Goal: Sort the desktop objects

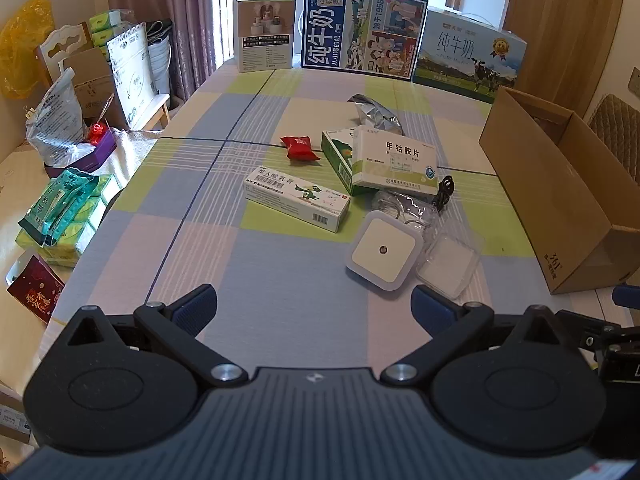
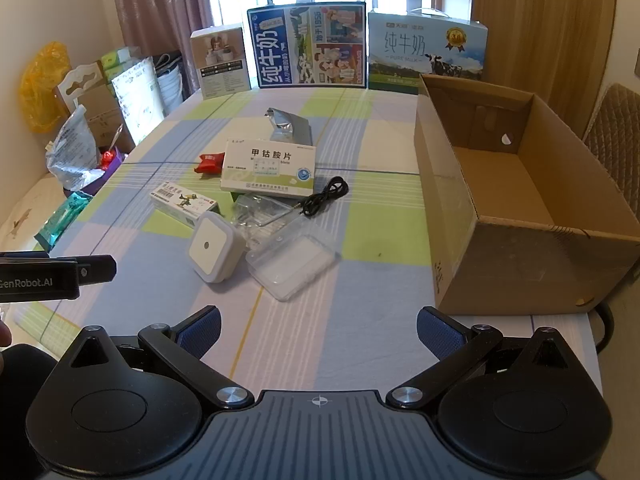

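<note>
White night light (image 1: 383, 251) sits mid-table, touching a clear plastic case (image 1: 447, 265), medicine boxes (image 1: 394, 165) just behind; the open cardboard box (image 2: 532, 216) lines the table's right edge. Left gripper (image 1: 314, 311) and right gripper (image 2: 319, 330): both wide, holding nothing.

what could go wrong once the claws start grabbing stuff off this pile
1. The white pill box rests on a green box, so lifting either may tip or drag the other.
2. The black cable lies loosely coiled beside the clear plastic pieces; a claw may snag it and pull neighbours along.
3. The clear plastic case touches the white night light, so closing on one could shove the other. Both claws, left and right, are open and empty.
</note>
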A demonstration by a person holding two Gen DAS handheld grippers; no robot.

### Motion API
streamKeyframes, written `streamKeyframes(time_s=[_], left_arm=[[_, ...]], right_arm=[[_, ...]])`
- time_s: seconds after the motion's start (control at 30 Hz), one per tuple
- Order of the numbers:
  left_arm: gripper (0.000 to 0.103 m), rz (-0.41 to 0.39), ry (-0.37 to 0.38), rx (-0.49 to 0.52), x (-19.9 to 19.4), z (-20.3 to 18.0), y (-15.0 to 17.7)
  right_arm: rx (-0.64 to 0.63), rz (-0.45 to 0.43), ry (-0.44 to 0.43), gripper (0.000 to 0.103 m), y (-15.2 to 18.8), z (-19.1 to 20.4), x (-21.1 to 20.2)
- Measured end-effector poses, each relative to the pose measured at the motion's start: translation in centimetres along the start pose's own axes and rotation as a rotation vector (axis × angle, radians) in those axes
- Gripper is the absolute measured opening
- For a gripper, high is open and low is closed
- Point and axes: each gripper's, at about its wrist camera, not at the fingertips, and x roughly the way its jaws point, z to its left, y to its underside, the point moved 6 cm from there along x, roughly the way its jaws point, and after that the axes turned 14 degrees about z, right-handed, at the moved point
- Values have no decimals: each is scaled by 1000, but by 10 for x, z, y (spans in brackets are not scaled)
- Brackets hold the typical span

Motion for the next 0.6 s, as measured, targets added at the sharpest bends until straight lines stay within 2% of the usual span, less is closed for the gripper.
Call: streamKeyframes(time_s=[0.6], left_arm=[[102, -1, 6, -4, -1, 3, 1]], right_arm=[[-14, 2, 8, 101, 0, 2, 0]])
